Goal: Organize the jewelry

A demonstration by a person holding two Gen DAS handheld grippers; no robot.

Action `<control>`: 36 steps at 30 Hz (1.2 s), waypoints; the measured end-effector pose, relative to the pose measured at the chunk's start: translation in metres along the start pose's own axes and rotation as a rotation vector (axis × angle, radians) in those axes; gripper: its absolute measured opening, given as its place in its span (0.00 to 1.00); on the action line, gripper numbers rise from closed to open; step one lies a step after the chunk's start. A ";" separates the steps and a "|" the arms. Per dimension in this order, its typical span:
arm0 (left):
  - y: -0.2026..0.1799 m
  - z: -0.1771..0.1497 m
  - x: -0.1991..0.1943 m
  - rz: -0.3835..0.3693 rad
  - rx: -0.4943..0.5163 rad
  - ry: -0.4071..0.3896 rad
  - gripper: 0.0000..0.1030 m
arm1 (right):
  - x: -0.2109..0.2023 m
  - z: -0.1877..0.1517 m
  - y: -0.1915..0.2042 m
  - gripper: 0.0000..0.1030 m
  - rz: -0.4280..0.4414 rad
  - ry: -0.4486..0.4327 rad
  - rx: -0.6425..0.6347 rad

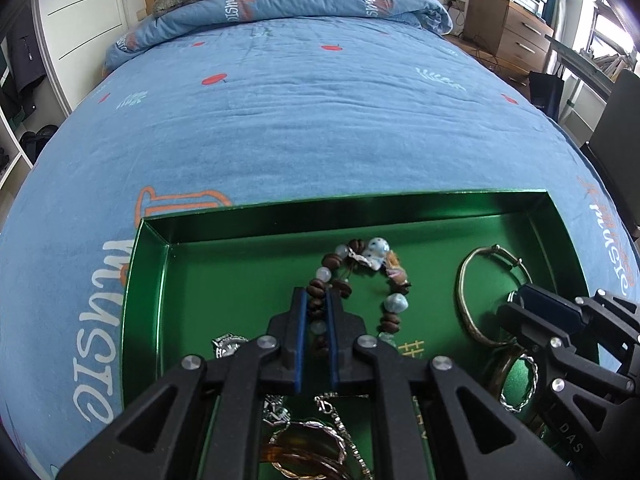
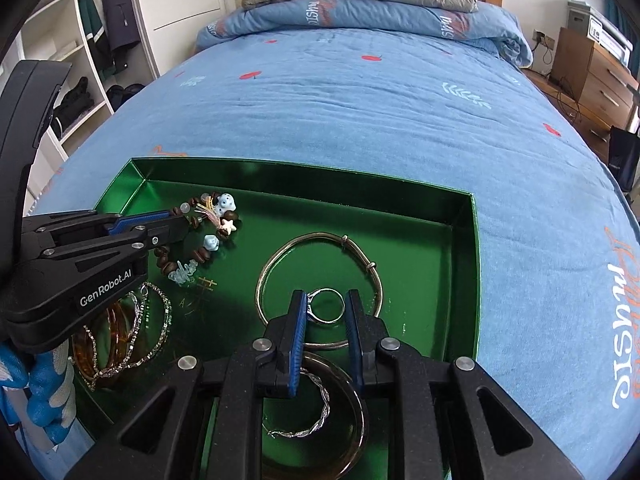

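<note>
we have both grippers down inside the green tray [image 2: 464, 240], which lies on the blue quilt [image 2: 360, 112], and we place everything from that tray. our left gripper [image 1: 317, 300] has its blue pads drawn together on the near arc of the beaded bracelet [image 1: 394, 304], the wooden and pale beads pinched between them, while the rest of the loop lies on the tray floor towards the far wall. our right gripper [image 2: 326, 304] straddles the small silver ring [image 2: 329, 305] near the tray's right side; one pad touches the ring's edge and the other looks a shade clear, so we judge the jaws narrowed around it but cannot tell whether it is truly clamped. the ring lies inside the large thin bangle [image 2: 320, 276], with a twisted silver bracelet [image 2: 316, 412] and a dark bangle [image 2: 352, 432] nearer the tray's near edge, and chains and amber bangles [image 2: 116, 340] at its near left corner. to do this well, we judge, we should lift the bead loop straight up and slowly so its tassel does not snag, keep the right pads square on the ring's band and off the thin bangle beneath, and keep the two grippers well apart over the tray as they rise.
</note>
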State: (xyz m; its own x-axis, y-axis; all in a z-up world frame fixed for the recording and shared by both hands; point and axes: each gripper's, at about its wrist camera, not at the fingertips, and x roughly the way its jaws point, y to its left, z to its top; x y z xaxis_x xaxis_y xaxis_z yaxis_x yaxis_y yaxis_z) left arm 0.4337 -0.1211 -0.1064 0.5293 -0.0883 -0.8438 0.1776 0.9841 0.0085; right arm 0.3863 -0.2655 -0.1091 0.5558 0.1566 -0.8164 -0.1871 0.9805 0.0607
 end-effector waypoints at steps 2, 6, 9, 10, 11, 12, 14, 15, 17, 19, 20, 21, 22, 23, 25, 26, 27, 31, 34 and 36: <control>-0.001 0.000 -0.001 0.002 -0.003 0.000 0.09 | -0.001 -0.001 -0.001 0.19 0.004 -0.005 0.007; 0.000 0.000 -0.001 0.011 -0.016 0.001 0.09 | -0.002 -0.003 -0.003 0.19 0.009 -0.015 0.020; 0.000 0.000 -0.002 0.020 -0.022 0.002 0.10 | -0.003 -0.003 -0.005 0.19 0.014 -0.019 0.029; 0.001 0.000 -0.002 0.020 -0.025 0.002 0.10 | -0.003 -0.003 -0.006 0.21 0.015 -0.020 0.034; 0.002 0.000 -0.002 0.019 -0.027 0.002 0.10 | -0.004 -0.003 -0.007 0.25 0.016 -0.021 0.040; 0.002 0.000 -0.002 0.018 -0.030 0.003 0.10 | -0.004 -0.003 -0.008 0.28 0.019 -0.022 0.046; 0.003 -0.001 -0.003 0.014 -0.035 0.003 0.10 | -0.007 -0.003 -0.007 0.34 0.014 -0.030 0.045; 0.004 -0.001 -0.004 0.006 -0.037 0.002 0.10 | -0.008 -0.003 -0.006 0.36 0.012 -0.039 0.042; 0.006 -0.001 -0.006 -0.006 -0.049 0.000 0.10 | -0.014 -0.003 -0.004 0.37 0.014 -0.058 0.037; 0.009 -0.001 -0.012 -0.012 -0.062 -0.025 0.10 | -0.022 -0.004 -0.001 0.39 0.017 -0.082 0.021; 0.010 -0.001 -0.016 -0.010 -0.062 -0.039 0.10 | -0.026 -0.004 0.001 0.41 0.013 -0.091 0.011; 0.009 -0.001 -0.020 -0.006 -0.056 -0.050 0.10 | -0.031 -0.004 0.002 0.42 0.006 -0.099 0.001; 0.008 -0.002 -0.023 -0.003 -0.047 -0.058 0.14 | -0.036 -0.005 0.004 0.42 -0.002 -0.109 -0.006; 0.008 -0.003 -0.027 -0.002 -0.037 -0.065 0.17 | -0.041 -0.005 0.005 0.44 -0.008 -0.119 -0.008; 0.008 -0.006 -0.036 -0.005 -0.030 -0.081 0.24 | -0.050 -0.006 0.006 0.46 -0.003 -0.138 -0.005; 0.010 -0.007 -0.041 -0.011 -0.036 -0.087 0.24 | -0.055 -0.007 0.008 0.48 -0.003 -0.146 -0.004; 0.012 -0.008 -0.046 -0.020 -0.043 -0.092 0.25 | -0.058 -0.007 0.009 0.48 -0.008 -0.152 -0.005; 0.018 -0.012 -0.066 -0.025 -0.056 -0.110 0.30 | -0.074 -0.009 0.017 0.51 -0.022 -0.167 -0.017; 0.023 -0.016 -0.085 -0.030 -0.063 -0.127 0.30 | -0.086 -0.015 0.023 0.51 -0.024 -0.178 -0.020; 0.024 -0.020 -0.099 -0.039 -0.062 -0.146 0.30 | -0.094 -0.020 0.025 0.52 -0.025 -0.187 -0.016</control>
State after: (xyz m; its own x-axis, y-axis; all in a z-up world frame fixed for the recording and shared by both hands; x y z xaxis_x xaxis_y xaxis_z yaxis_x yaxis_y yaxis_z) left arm 0.3689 -0.0856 -0.0339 0.6385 -0.1433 -0.7561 0.1513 0.9867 -0.0592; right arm 0.3134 -0.2576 -0.0420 0.7010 0.1532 -0.6965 -0.1836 0.9825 0.0313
